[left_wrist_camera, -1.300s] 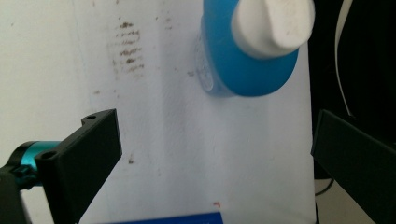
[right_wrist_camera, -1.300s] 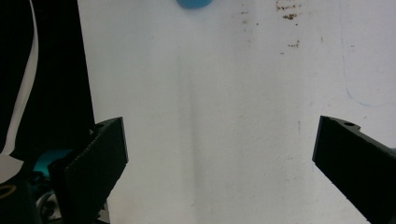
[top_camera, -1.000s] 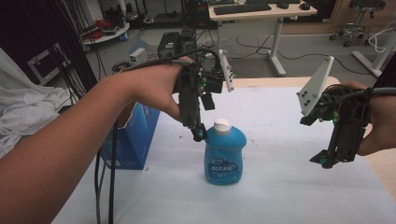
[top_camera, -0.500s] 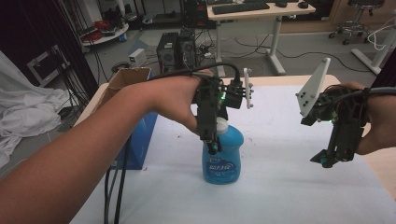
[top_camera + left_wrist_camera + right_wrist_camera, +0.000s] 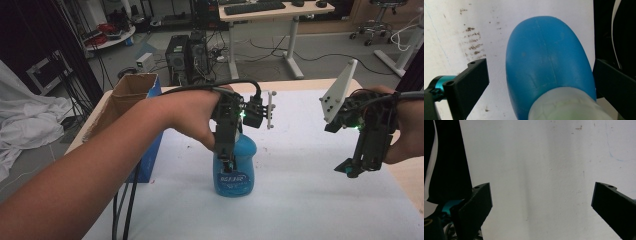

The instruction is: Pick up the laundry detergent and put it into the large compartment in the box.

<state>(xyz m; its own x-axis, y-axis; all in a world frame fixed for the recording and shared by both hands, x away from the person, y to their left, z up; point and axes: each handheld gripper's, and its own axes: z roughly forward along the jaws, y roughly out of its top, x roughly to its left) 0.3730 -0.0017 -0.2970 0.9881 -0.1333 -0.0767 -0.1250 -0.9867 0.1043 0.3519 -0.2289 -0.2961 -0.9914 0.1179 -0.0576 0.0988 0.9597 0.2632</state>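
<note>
A blue bottle with a pale cap stands upright on the white table. My left gripper points down over it, open, one jaw on each side of the bottle's shoulders. In the left gripper view the bottle lies between the jaws of the left gripper; there is a gap at the left jaw, and the right jaw is close to the bottle. My right gripper hangs above the table at the right, open, with nothing but bare table between the jaws of the right gripper.
An open cardboard box with blue sides stands at the table's left edge, close to the bottle. The table's wooden rim runs along the right. Cables trail from my left forearm. Desks and computers stand on the floor behind.
My left gripper has moved right and down from beside the cap to straddle the bottle, which now hides the cap in the high view. The right gripper has stayed in place.
</note>
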